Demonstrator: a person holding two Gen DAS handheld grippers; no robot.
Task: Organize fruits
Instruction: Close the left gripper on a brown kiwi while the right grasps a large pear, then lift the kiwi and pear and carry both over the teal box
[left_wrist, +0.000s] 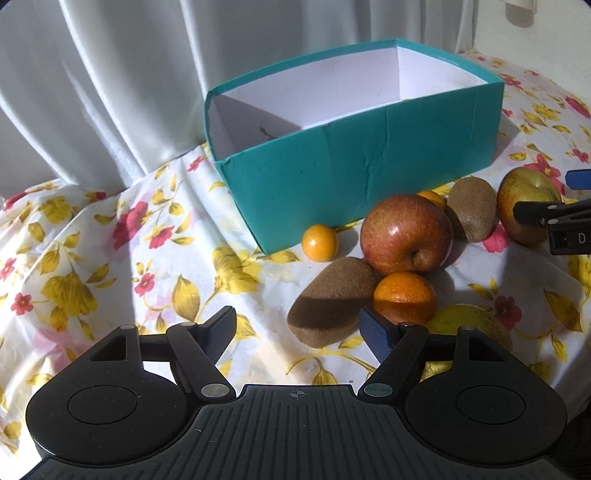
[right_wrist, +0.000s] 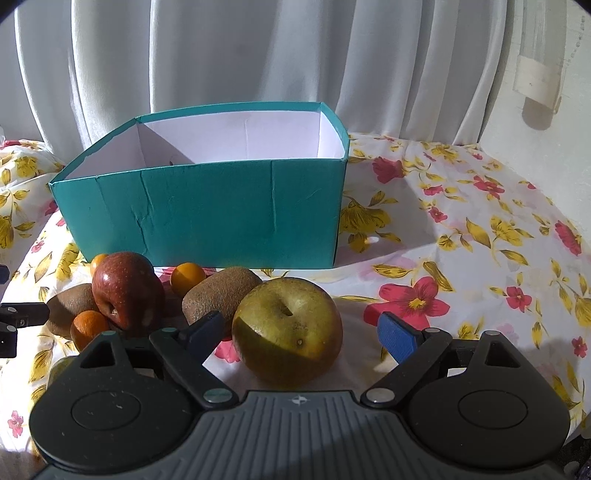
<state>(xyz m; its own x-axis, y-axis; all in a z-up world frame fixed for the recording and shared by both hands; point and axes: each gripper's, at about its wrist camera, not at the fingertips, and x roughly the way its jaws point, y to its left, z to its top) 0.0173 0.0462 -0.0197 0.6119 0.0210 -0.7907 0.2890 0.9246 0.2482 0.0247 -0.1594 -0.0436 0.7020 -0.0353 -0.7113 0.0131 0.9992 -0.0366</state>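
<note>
In front of the teal box (right_wrist: 207, 218), on the flowered tabletop (right_wrist: 461, 236), the fruits lie in a loose group. The right gripper (right_wrist: 301, 332) has its fingers (right_wrist: 397, 334) wide apart around the yellow-green apple (right_wrist: 288, 328), not pressing it. The left gripper (left_wrist: 297, 332) also stands open, with nothing clamped; a kiwi (left_wrist: 328, 299) lies just ahead of its fingers (left_wrist: 375, 328). Beside this kiwi are an orange (left_wrist: 404, 297) and a red apple (left_wrist: 406, 232). A second kiwi (left_wrist: 472, 208) and a small orange fruit (left_wrist: 319, 243) lie near the box wall.

Both wrist views look down, close, toward the open teal cardboard box (left_wrist: 362, 173) (right_wrist: 207, 210), sharing the fruit before it.
</note>
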